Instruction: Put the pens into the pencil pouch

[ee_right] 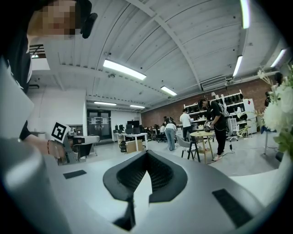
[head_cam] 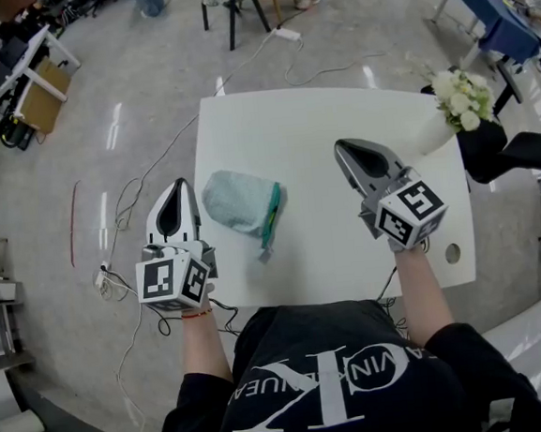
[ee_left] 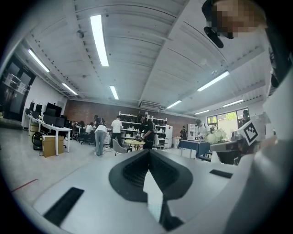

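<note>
The pencil pouch (head_cam: 239, 202), pale blue-green with a green zipper (head_cam: 272, 220) along its right side, lies flat on the white table (head_cam: 309, 122), left of the middle. It sits between the two tools and much nearer the left one.

The left tool (head_cam: 182, 183) hangs at the table's left edge, just beside the pouch and apart from it. In the left gripper view its jaws are pressed together tip to tip, closed on nothing, and point out level over the room.

The right tool (head_cam: 341, 145) is over the right half of the table, well apart from the pouch. The right gripper view shows its jaws closed the same way, with nothing held.

A bunch of white flowers (head_cam: 461, 97) stands at the table's far right corner. Thin cables (head_cam: 128, 199) trail over the grey floor (head_cam: 129, 100) to the left.
</note>
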The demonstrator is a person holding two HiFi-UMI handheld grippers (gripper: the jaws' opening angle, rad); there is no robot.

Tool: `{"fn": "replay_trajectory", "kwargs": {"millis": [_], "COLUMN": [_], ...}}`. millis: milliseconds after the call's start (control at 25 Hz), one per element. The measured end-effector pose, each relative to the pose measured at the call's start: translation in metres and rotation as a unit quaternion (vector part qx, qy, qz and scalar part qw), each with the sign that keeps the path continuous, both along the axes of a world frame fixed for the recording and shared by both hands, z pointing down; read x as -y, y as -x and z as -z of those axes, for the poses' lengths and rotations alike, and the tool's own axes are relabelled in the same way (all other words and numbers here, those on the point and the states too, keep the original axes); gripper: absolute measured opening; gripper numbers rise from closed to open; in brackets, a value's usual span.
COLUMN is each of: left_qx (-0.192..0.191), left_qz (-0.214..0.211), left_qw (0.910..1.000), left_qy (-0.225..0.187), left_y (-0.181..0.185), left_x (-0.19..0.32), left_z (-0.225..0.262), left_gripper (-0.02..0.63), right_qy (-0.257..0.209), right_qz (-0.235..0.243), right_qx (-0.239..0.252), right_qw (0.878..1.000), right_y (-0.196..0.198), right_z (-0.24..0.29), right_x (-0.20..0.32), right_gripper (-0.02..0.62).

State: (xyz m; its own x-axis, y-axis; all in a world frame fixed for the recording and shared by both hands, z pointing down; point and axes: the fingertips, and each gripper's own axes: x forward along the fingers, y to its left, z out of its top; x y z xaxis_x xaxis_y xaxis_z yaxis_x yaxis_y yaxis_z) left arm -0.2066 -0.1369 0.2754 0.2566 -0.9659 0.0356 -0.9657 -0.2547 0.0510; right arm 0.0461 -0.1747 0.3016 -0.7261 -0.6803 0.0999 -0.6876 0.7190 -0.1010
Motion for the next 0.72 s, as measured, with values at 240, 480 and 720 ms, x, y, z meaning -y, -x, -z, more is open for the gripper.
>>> {"fn": "replay_trajectory", "kwargs": {"millis": [240,480,720], "left_qx": [-0.001,0.0,0.0], "left_qz": [-0.002,-0.002,0.001], "left_qw": [1.0,1.0,1.0], "left_qy": [0.002,0.006,0.009], "left_y": [-0.0016,-0.0053,-0.0056], "left_x": [-0.0001,-0.0006,-0.0006], "left_z": [-0.0022,-0.0042,-0.0061], "left_gripper": [0.003,0.003,0.003], "right_qy": [0.004,0.006,0.007], "right_qz": [0.001,0.006,0.01], "right_qx": [-0.002,0.0,-0.002], "right_qw": [1.0,1.0,1.0], "right_y": [-0.0001,-0.0014,-0.0011], "right_z": [-0.0028,-0.0055,-0.0068], "right_x": [-0.0025,-0.0047,-0.004], "right_gripper": [0.009,0.009,0.009]}}
